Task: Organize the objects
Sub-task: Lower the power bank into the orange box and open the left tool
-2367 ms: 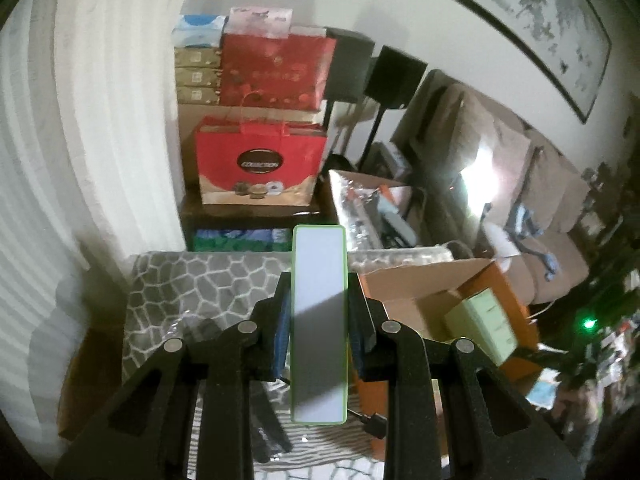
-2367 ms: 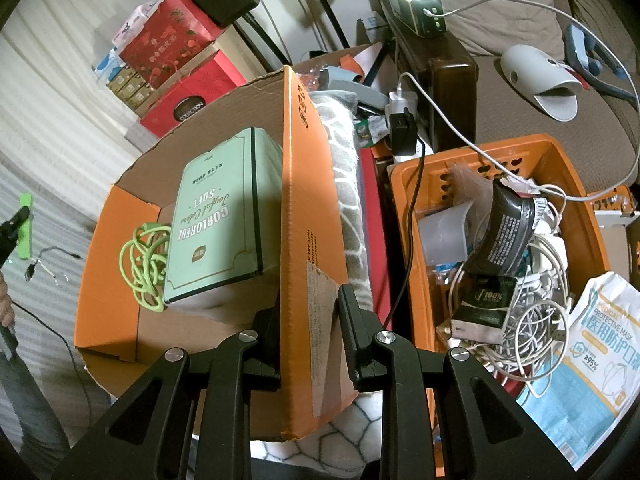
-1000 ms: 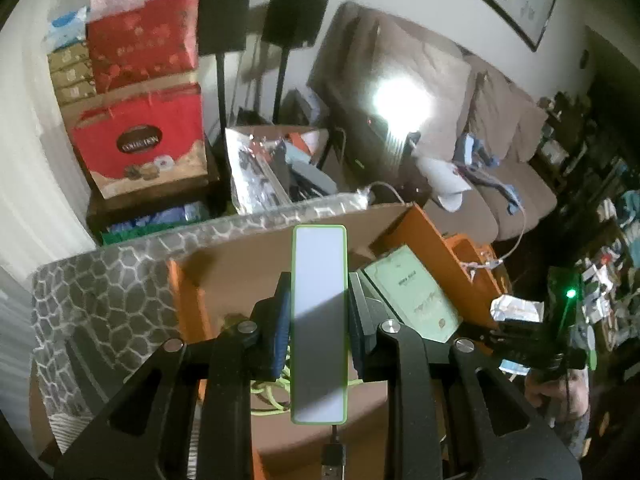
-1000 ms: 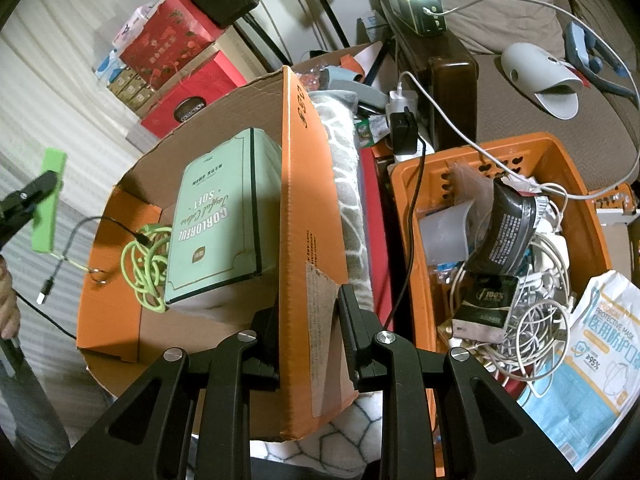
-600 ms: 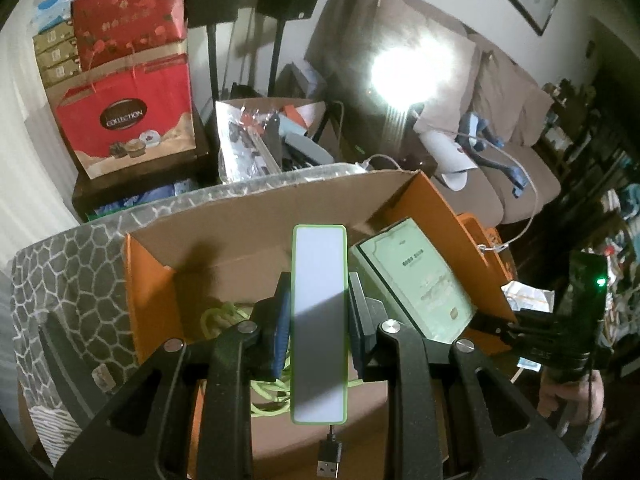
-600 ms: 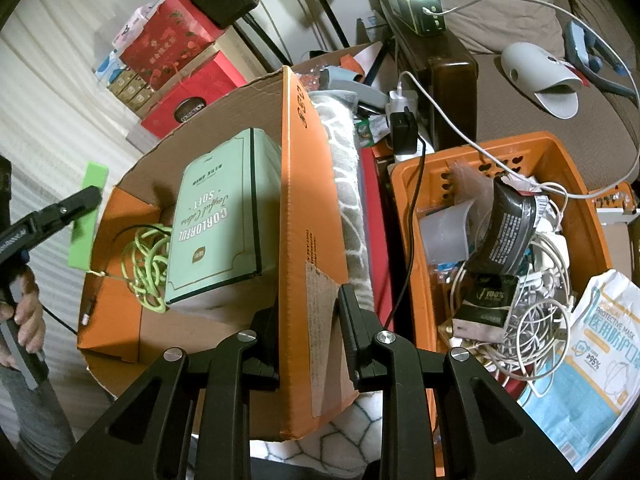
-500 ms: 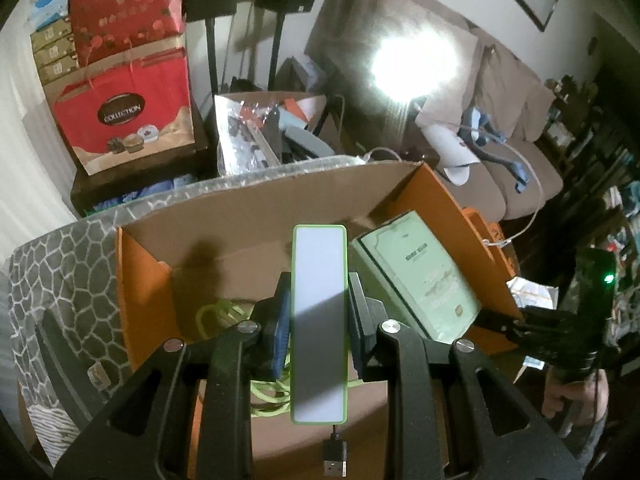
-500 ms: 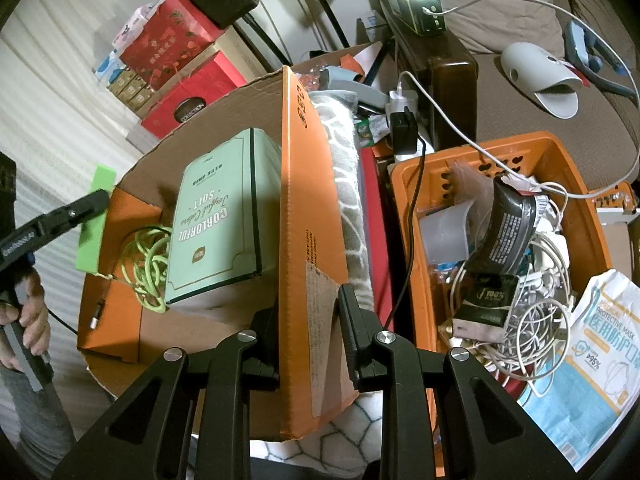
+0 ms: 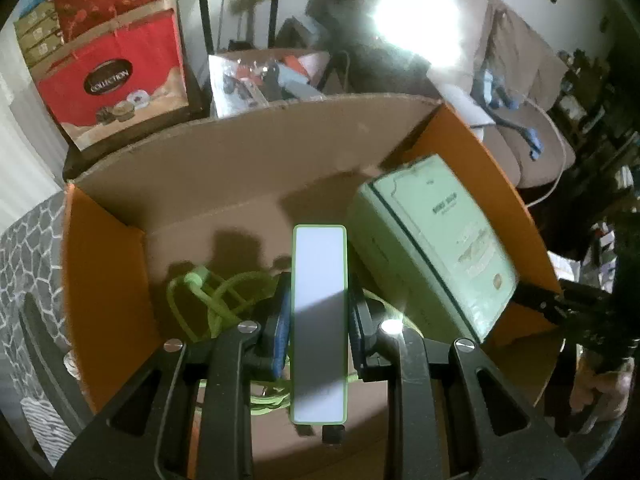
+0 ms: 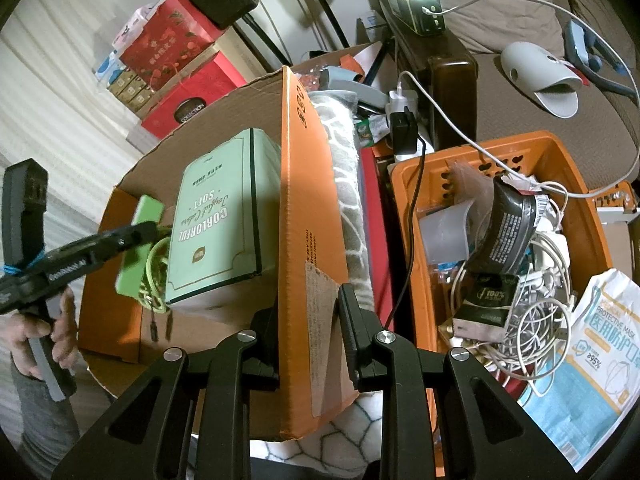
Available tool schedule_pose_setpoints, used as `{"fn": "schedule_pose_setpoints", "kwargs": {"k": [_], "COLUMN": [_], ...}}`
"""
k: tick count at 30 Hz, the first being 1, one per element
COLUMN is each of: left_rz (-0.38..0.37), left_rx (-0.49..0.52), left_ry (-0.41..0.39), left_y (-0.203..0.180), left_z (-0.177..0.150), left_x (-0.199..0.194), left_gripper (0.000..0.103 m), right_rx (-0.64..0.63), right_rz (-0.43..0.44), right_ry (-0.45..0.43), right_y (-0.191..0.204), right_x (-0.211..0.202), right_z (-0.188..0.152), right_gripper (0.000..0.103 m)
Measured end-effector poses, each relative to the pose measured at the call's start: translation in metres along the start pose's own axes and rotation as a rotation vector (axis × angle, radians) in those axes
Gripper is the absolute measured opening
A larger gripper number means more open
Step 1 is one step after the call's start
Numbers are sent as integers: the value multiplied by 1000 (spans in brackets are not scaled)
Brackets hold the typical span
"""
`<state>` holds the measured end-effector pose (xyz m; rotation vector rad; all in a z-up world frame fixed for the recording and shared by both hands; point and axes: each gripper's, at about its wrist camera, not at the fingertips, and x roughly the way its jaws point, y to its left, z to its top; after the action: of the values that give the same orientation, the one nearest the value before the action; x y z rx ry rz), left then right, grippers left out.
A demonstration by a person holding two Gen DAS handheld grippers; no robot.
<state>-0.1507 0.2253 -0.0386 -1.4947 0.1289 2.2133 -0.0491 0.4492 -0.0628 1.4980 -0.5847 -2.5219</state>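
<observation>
My left gripper (image 9: 319, 300) is shut on a slim green-edged power bank (image 9: 319, 320) with a white face, a short black cable plug (image 9: 333, 434) hanging from its near end. It hangs low inside the open cardboard box (image 9: 240, 152), over a coiled lime-green cable (image 9: 208, 296) and beside a mint-green tissue box (image 9: 444, 240). In the right wrist view the power bank (image 10: 140, 248) shows at the box's left, held by the left gripper (image 10: 136, 236). My right gripper (image 10: 308, 332) is shut on the box's orange flap (image 10: 308, 216), holding it upright.
An orange plastic basket (image 10: 424, 168) of tangled white cables, packets and a mask bag (image 10: 600, 364) stands right of the box. Red gift bags (image 9: 116, 64) and speaker stands sit behind. A sofa (image 10: 520, 120) lies at far right. Grey patterned fabric (image 9: 32, 248) covers the surface under the box.
My left gripper has sunk with the power bank from above the box rim down inside it, near the green cable. The right gripper has kept still on the flap.
</observation>
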Motion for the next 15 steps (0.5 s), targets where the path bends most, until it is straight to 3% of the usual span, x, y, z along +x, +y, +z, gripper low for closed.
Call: {"fn": "schedule_pose_setpoints", "kwargs": {"k": [11, 15], "left_rz": [13, -16], "left_rx": [0, -7], "left_ry": [70, 60], "left_y": [-1, 2], "left_z": [-8, -7], "left_x": [20, 11], "left_gripper": [23, 34], "right_rx": [0, 1], "right_rz": [-1, 0], "right_ry": [0, 0], "right_y": [0, 0], "right_x": [0, 0], "right_z": [0, 0], "right_gripper": [23, 23]}}
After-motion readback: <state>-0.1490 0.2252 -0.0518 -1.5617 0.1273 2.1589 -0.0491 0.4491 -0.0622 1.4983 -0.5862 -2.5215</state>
